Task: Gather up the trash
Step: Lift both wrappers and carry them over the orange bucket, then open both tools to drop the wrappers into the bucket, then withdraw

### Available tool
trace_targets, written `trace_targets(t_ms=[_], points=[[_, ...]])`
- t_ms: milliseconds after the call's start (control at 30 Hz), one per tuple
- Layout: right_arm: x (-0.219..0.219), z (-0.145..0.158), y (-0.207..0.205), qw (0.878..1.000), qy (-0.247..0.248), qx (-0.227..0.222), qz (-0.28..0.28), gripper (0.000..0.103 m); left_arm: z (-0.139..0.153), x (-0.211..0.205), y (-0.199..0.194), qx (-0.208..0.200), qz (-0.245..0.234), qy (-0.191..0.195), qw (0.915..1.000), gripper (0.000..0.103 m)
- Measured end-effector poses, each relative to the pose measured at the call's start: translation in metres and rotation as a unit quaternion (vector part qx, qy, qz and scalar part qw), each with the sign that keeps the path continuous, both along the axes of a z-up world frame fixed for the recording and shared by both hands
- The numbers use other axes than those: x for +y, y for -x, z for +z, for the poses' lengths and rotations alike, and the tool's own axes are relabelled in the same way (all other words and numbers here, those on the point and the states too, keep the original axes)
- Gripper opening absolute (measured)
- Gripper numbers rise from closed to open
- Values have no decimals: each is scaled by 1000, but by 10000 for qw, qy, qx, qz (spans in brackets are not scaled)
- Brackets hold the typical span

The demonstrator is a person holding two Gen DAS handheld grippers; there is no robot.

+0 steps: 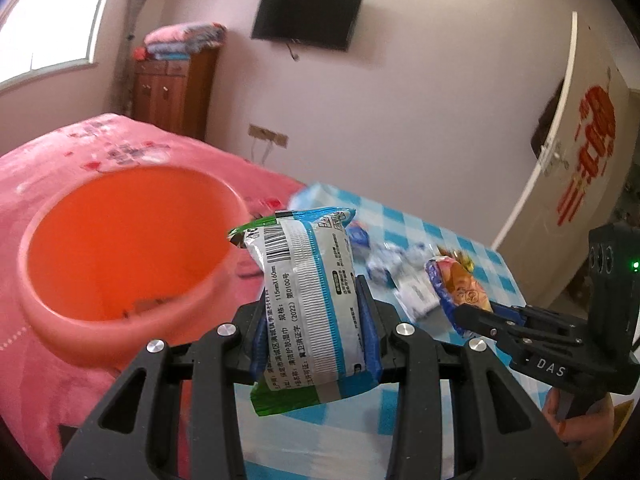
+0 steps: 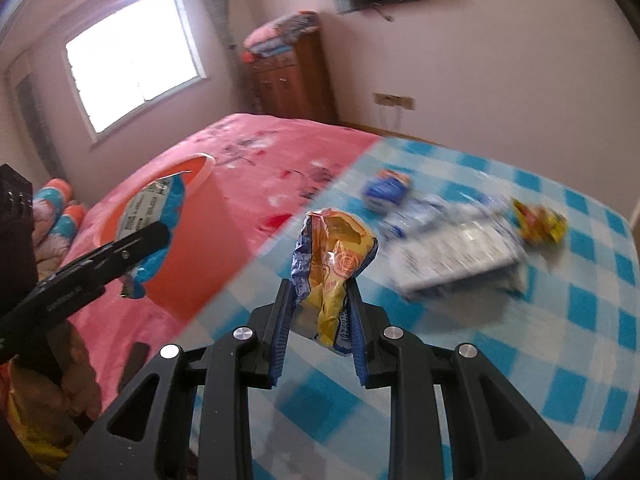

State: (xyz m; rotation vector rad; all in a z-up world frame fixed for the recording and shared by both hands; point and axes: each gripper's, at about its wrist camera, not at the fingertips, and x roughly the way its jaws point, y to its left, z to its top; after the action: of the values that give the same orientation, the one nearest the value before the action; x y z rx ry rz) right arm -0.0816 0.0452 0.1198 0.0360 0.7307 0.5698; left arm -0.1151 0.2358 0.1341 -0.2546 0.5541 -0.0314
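My left gripper (image 1: 314, 300) is shut on a blue, white and green wet-wipe packet (image 1: 308, 296), held upright just right of an orange bin (image 1: 120, 248) that stands on the pink bed. In the right wrist view that packet (image 2: 160, 208) hangs in front of the bin (image 2: 188, 264). My right gripper (image 2: 320, 292) is shut on a crumpled yellow and blue snack wrapper (image 2: 332, 264), above the blue checked cloth (image 2: 560, 320). The left wrist view shows that wrapper (image 1: 460, 284) pinched in the right gripper (image 1: 464, 308) off to the right.
More litter lies on the checked cloth: a blue packet (image 2: 386, 192), a white and silver wrapper (image 2: 452, 256) and a yellow and red wrapper (image 2: 540, 220). A wooden cabinet (image 1: 172, 92) with folded blankets stands by the wall. A white door (image 1: 576, 160) is at right.
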Motion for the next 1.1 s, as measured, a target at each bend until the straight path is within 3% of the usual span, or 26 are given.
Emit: trace_targets(t_ms=[200,533,600,700,767,800,867,1100], points=[[61,37,-10,9971,-154,-235,706,28,17,43,5,-180,580,-64,9981,39],[164,74,-22,9849,-115,-598,1622,29,9,102,-7,-11,1259,16,9920,39],[175,72,-26,9837,-128,-602,1688,35,5,111,-9,57,1341,42,9909,40],[190,66,-34,9817,-172,-632,1789,52,-2,122,-11,136,1465,108,9891,42],[190,60,-39,9831,-273,-548,1724,72,-4,126,-11,160,1574,118,9873,61],[188,58,-41,9848,-311,-495,1638,76,-4,127,-9,126,1626,83,9866,70],[180,54,-42,9864,-436,-437,1526,88,-3,126,-7,71,1629,4,9866,74],[130,40,-38,9934,-649,-366,873,89,6,111,7,-257,1631,-239,9860,85]])
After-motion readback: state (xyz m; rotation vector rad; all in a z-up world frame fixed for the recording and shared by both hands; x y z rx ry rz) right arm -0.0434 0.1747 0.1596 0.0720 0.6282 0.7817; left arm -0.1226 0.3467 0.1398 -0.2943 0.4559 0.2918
